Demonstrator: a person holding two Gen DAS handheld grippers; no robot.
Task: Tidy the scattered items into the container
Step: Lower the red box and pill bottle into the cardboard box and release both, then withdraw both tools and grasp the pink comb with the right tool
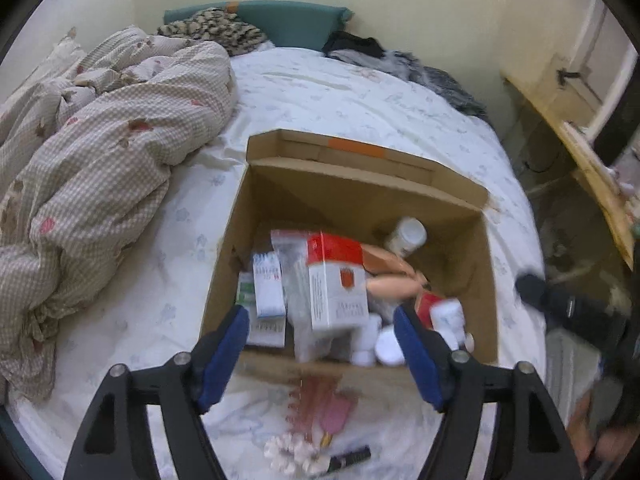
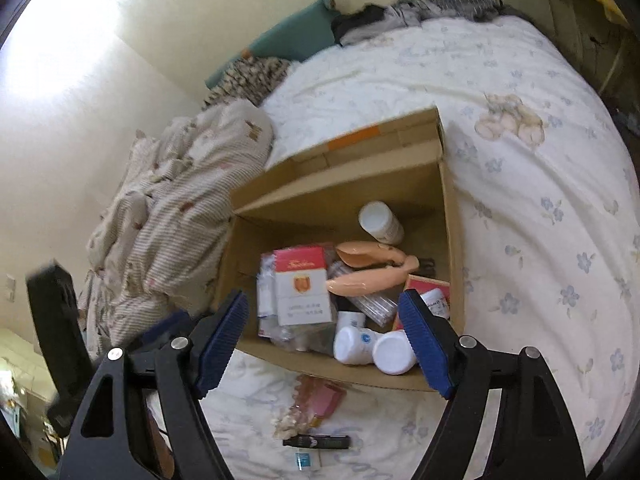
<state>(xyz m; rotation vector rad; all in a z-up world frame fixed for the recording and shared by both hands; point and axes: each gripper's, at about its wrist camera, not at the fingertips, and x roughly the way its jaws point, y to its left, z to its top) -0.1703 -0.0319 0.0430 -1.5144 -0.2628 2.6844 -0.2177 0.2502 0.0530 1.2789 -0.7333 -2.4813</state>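
An open cardboard box stands on the bed, holding a red-and-white carton, medicine packs, white bottles and peach plastic tongs. On the sheet in front of the box lie a pink hair clip, a white flower piece and a black stick. My left gripper hovers open over the box's near wall. My right gripper is open too, above the same edge, with nothing between its fingers.
A rumpled checked quilt fills the bed's left side. Clothes and a teal headboard cushion lie at the far end. A wooden shelf runs along the right. A small blue-and-white packet lies near the black stick.
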